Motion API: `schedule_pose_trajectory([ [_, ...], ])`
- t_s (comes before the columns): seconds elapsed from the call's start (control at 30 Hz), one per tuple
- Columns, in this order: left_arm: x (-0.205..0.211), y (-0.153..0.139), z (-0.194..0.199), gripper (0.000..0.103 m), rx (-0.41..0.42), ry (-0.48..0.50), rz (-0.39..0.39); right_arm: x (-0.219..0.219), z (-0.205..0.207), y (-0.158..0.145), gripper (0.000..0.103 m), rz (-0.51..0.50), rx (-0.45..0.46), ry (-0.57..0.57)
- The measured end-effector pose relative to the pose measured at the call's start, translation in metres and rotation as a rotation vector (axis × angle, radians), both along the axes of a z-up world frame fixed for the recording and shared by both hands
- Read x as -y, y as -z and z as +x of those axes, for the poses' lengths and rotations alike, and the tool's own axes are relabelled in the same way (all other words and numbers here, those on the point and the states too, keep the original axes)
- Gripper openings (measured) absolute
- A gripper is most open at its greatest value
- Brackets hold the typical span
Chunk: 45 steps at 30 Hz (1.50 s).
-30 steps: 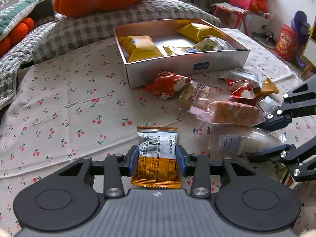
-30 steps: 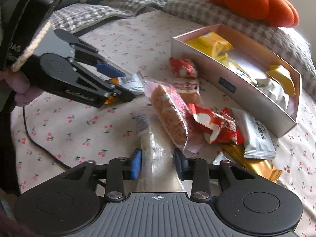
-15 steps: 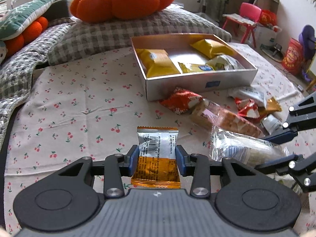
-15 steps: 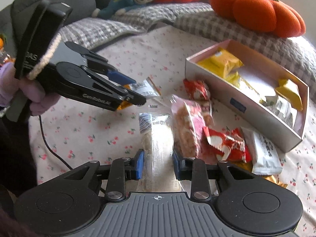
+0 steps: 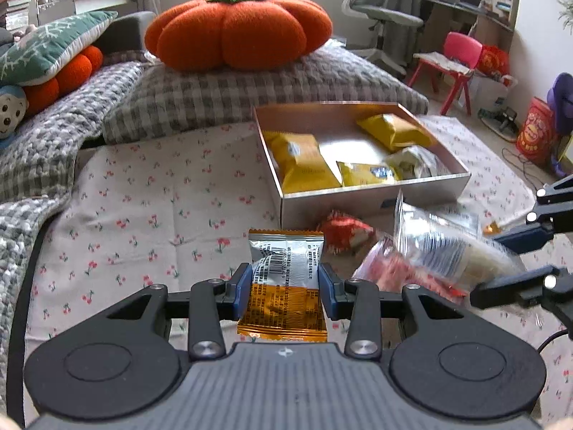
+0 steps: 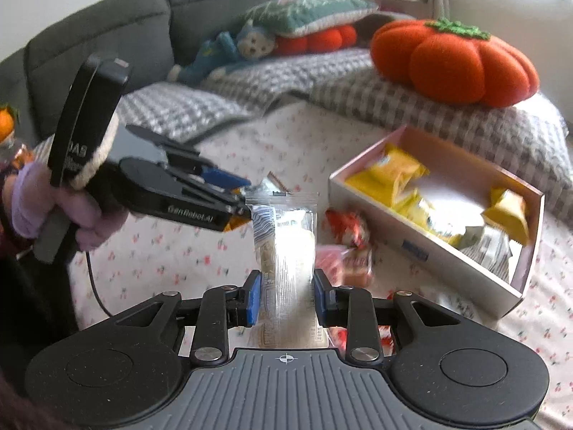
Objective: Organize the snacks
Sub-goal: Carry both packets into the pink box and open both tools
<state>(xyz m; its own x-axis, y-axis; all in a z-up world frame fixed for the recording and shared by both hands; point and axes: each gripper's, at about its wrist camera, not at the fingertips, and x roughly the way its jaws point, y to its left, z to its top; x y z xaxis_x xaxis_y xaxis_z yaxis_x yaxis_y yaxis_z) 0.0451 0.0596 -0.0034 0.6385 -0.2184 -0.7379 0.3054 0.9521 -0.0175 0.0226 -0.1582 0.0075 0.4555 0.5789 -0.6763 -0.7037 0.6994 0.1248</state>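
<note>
My left gripper (image 5: 284, 288) is shut on an orange-and-silver snack packet (image 5: 283, 279) and holds it above the cherry-print cloth. My right gripper (image 6: 286, 299) is shut on a clear-wrapped pale pastry (image 6: 286, 251), lifted off the cloth; it also shows in the left wrist view (image 5: 451, 254). The left gripper shows in the right wrist view (image 6: 240, 208), just left of the pastry's top. An open white box (image 5: 372, 197) with several yellow packets stands ahead to the right; in the right wrist view the box (image 6: 422, 251) is at the right.
A red packet (image 5: 343, 231) and a pink-wrapped cake (image 5: 394, 272) lie on the cloth in front of the box. An orange pumpkin cushion (image 5: 238, 32) sits on a checked blanket (image 5: 215, 96) behind. A sofa (image 6: 100, 36) with cushions is at the left.
Both grippers have risen with their snacks. The pastry has come up off the cloth and away from the pile, and the box now looks farther off.
</note>
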Motion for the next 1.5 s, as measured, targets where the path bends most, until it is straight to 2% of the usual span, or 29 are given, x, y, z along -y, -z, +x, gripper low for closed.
schedule_pose_trajectory([
  [0.23,0.008,-0.011,0.013,0.036,0.031,-0.006,-0.021,0.010,0.025,-0.015,0.029,0.032,0.037,0.099],
  [0.5,0.027,-0.011,0.035,0.036,0.039,-0.009,-0.047,0.028,0.058,-0.013,0.029,0.029,0.048,0.222],
  [1.0,0.080,0.003,0.084,0.036,0.016,-0.031,-0.106,0.042,0.136,0.013,0.029,0.011,0.004,0.463],
  [1.2,0.094,0.013,0.097,0.036,0.013,-0.041,-0.105,0.053,0.162,0.026,0.029,0.044,-0.034,0.555],
  [1.5,0.098,0.027,0.115,0.036,0.015,-0.107,-0.101,0.060,0.180,0.038,0.029,0.082,-0.077,0.607],
])
